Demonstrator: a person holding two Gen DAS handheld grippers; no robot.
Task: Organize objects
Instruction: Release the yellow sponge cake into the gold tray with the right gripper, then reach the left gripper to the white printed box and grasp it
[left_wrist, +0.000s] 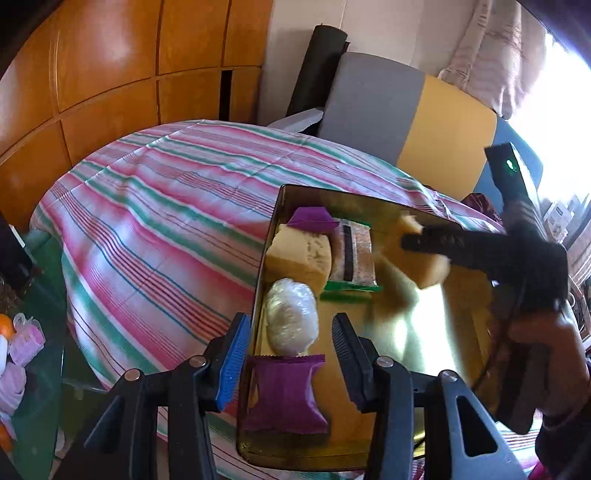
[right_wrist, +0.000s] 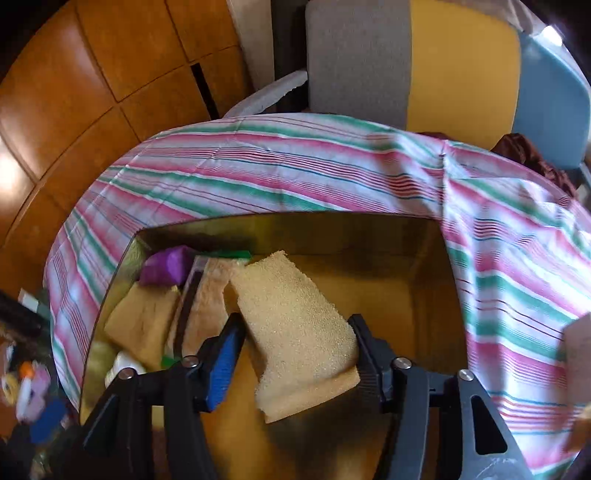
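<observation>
A shiny gold tin box sits on a striped cloth. Inside lie a purple packet, a clear-wrapped white item, a yellow sponge, a brown-striped packet and a second purple packet. My left gripper is open over the near left of the box, empty. My right gripper is shut on a yellow sponge and holds it above the box. It shows in the left wrist view, blurred.
The striped cloth covers the surface around the box. A grey and yellow chair stands behind. Wooden cabinets fill the back left. Small pink and orange items lie at the far left.
</observation>
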